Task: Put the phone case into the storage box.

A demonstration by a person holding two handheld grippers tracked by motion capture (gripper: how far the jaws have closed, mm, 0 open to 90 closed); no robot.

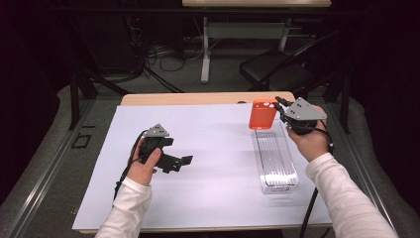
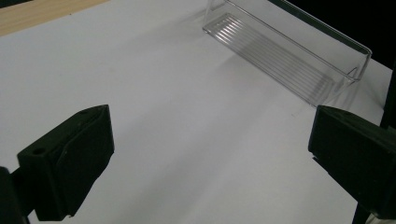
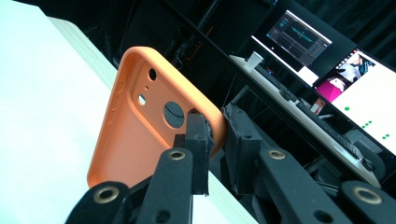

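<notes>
Counting: one orange phone case [image 1: 262,114], one clear plastic tray [image 1: 275,159], two grippers. Case: soft-looking, round camera cutouts, held upright over tray's far end, clear of tabletop [image 1: 213,134]. Right gripper [image 1: 283,106] clamped on case edge. Left gripper [image 1: 184,161] spread wide, empty, low over white sheet, well apart from tray.

The orange phone case [image 1: 262,114] is hanging upright above the far right part of the desk [image 1: 213,148], lifted off the surface near its far edge, with its rim pinched between the jaws of the right gripper [image 3: 215,135]. It is a soft-looking shell with rounded corners, and it is showing a large round cutout and smaller holes near its top. Its open inner side is facing the gripper's camera.
</notes>
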